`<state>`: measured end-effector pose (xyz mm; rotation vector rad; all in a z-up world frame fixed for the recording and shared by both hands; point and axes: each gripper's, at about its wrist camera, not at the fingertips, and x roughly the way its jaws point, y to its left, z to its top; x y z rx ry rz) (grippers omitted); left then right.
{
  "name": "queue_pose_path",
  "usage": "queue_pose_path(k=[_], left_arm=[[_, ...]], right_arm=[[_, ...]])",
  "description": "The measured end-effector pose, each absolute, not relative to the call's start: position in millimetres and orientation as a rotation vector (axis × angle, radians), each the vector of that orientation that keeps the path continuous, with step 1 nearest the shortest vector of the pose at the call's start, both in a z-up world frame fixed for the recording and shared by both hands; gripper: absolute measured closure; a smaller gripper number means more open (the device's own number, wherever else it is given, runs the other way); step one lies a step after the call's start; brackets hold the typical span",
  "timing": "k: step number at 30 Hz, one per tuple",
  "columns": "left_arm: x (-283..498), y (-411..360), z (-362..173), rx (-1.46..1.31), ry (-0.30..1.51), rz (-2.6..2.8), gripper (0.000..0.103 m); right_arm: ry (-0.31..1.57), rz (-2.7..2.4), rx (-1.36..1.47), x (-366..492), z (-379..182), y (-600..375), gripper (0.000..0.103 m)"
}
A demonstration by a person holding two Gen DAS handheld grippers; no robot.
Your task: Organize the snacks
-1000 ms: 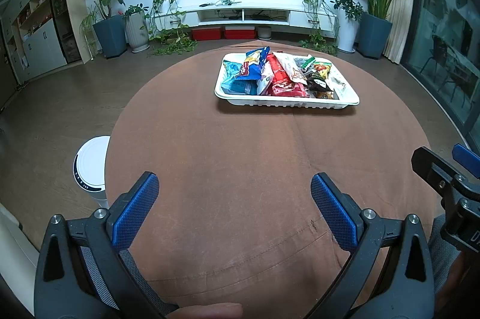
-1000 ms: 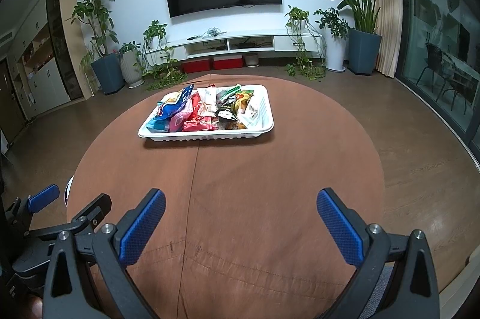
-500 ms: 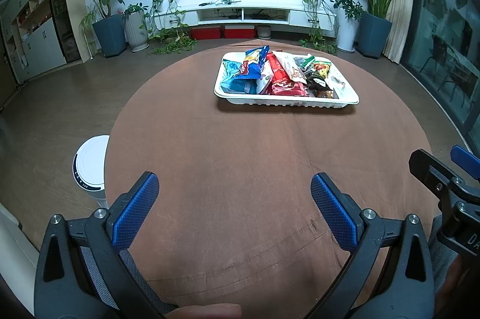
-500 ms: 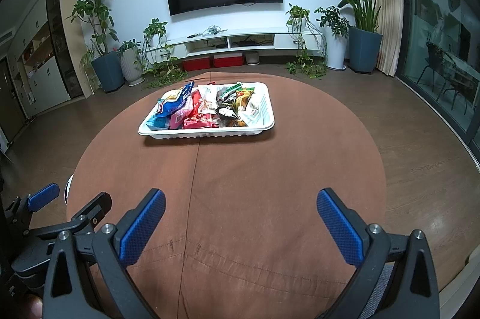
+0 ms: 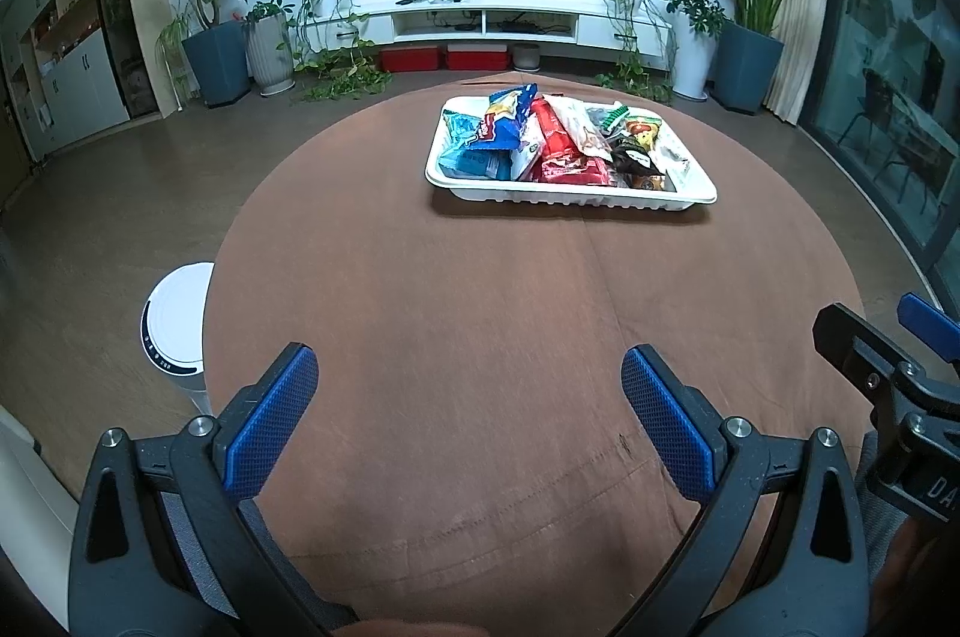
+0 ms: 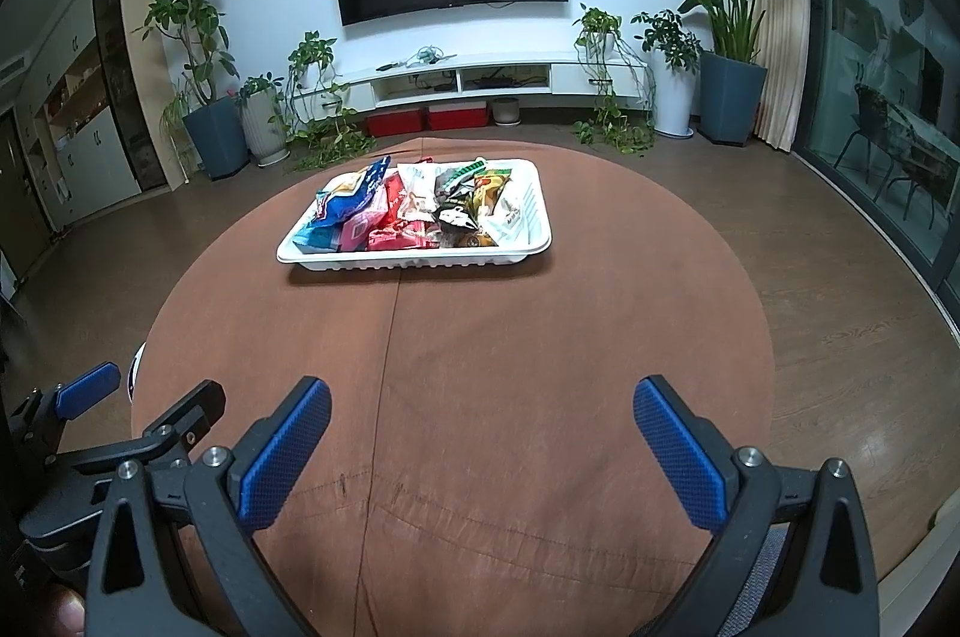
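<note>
Snack packets lie heaped in a white tray at about 12 o'clock on the round brown tablecloth, toward the table's far edge in both wrist views. Going from 9 o'clock to 3 o'clock across the tray in the left wrist view: a teal packet, a blue packet propped over it, a red packet, a pale packet, then dark and yellow packets near the 3 o'clock end. The right wrist view shows the same tray with the blue packet at its 9 o'clock end and a bare patch of tray floor at 3 o'clock.

At 8 o'clock off the table stands a white cylindrical appliance on the floor. The left gripper hovers over the near cloth at 6 o'clock, its blue pads spread wide with nothing between them. The right gripper sits just beside it toward 3 o'clock, fingers likewise wide apart and empty. Both are well apart from the tray. A fingertip shows at the bottom edge.
</note>
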<state>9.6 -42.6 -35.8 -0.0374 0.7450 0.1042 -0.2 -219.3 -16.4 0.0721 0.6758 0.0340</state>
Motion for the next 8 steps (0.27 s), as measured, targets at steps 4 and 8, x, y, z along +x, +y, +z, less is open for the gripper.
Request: queue_pose_path(k=[4,8], left_arm=[[6.8,-39.7,-32.5,-0.045,0.718,0.091,0.000],[5.8,-39.8,-30.7,-0.041,0.713,0.085,0.000]], right_arm=[[0.681,0.037,0.073,-0.6,-18.0,-219.7,0.000],[0.690,0.039,0.076,-0.5,-21.7,-220.9,0.000]])
